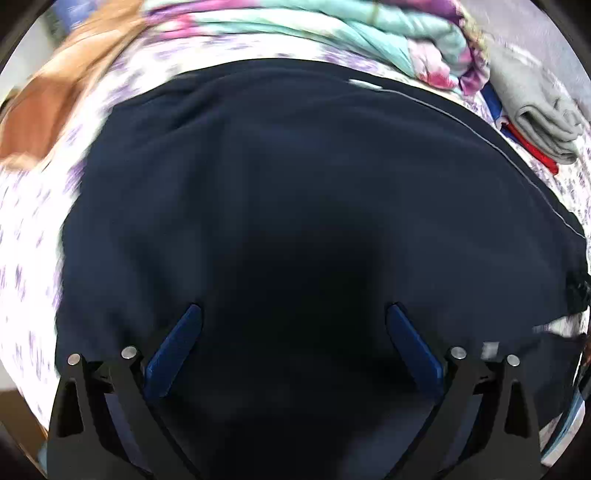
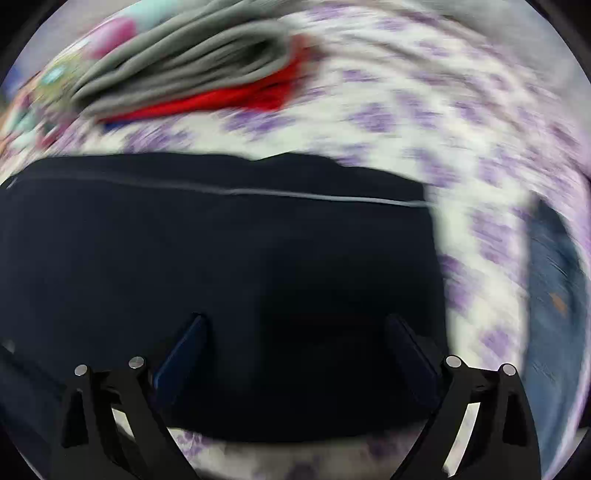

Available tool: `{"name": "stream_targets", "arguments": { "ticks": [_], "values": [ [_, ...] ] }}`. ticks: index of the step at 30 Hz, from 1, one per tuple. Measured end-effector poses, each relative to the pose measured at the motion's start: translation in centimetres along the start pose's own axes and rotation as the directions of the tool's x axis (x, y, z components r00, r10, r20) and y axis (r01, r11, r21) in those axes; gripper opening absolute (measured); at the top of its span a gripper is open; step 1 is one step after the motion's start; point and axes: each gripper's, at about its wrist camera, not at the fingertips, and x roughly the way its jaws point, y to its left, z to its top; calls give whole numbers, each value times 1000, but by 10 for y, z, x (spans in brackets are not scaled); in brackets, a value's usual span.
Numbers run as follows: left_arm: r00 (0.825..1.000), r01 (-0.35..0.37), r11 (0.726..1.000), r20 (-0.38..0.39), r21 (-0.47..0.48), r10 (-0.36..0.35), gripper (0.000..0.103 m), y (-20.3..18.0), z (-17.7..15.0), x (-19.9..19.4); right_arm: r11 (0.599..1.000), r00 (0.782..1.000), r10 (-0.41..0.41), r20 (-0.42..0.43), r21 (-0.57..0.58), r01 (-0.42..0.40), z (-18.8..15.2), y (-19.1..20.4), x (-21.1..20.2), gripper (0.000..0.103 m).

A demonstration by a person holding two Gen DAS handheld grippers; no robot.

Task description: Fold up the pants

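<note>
Navy pants lie folded into a broad dark block on a bed with a white-and-purple floral sheet, both hand-held grippers poised steeply above them. In the left wrist view, the left gripper hangs with its blue fingers spread wide and empty, dark cloth filling the gap and reaching well ahead. In the right wrist view, the right gripper likewise stands wide, nothing clamped; the pants' right-hand edge lies just past its right finger, and a thin pale stripe shows the long axis running left to right across the view. That end looks nearer the right hand. Beyond the pants sit a grey folded garment over red cloth, a pastel quilt and denim.
</note>
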Motion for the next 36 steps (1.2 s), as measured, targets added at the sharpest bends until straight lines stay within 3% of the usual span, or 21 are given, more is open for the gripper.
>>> {"name": "stream_targets", "arguments": {
  "ticks": [3,5,7,9,14,17,21,22,23,24,26,29,32,33,34,35,36],
  "values": [
    [999,-6,999,32,-32,7,98,17,-38,-19,995,986,100,131,-16,-99,-17,12,-44,98],
    [998,-21,999,61,-30,22,98,26,-59,-33,984,980,168,102,-74,-161,-37,22,-60,98],
    [993,-91,995,77,-35,94,98,33,-76,-43,978,981,170,91,-140,-156,-63,24,-72,98],
    [991,-101,993,84,-65,106,98,46,-80,-47,982,991,115,72,-159,-103,-86,15,-70,98],
    [994,-95,989,52,-111,101,98,54,-98,-47,994,1000,-27,6,106,26,-146,-56,-73,98],
    [993,-122,987,-3,-109,122,98,53,-112,-31,973,998,6,-55,232,7,-176,-91,-74,98],
    [993,-117,983,0,-144,118,98,54,-118,-24,978,991,52,-121,205,-27,-212,-90,-72,98],
    [993,-115,982,-7,-153,115,98,56,-119,-24,981,988,62,-144,191,-33,-217,-86,-68,93],
    [993,-117,980,-15,-158,116,98,56,-118,-23,981,984,86,-159,184,-56,-220,-82,-64,77],
    [993,-121,980,-18,-157,120,99,59,-122,-25,978,982,120,-149,187,-91,-224,-79,-64,69],
    [990,-139,981,-23,-138,138,99,57,-120,-24,977,977,161,-139,159,-139,-225,-74,-71,43],
    [988,-155,979,-20,-134,154,99,53,-114,-26,981,980,114,-164,174,-85,-228,-91,-92,4],
    [986,-168,976,-2,-137,169,99,63,-117,-36,979,972,32,-232,203,16,-237,-124,-94,4],
    [987,-162,977,-7,-141,163,99,65,-118,-36,977,968,51,-247,215,3,-239,-128,-92,4],
    [988,-152,976,-11,-156,152,99,68,-119,-36,969,968,96,-230,244,-38,-238,-128,-94,11],
    [990,-142,975,-9,-173,142,99,71,-121,-38,961,973,129,-193,266,-75,-236,-126,-99,52],
    [991,-133,973,-6,-187,135,99,73,-122,-39,952,975,172,-137,277,-129,-232,-117,-107,78]
  ]
}}
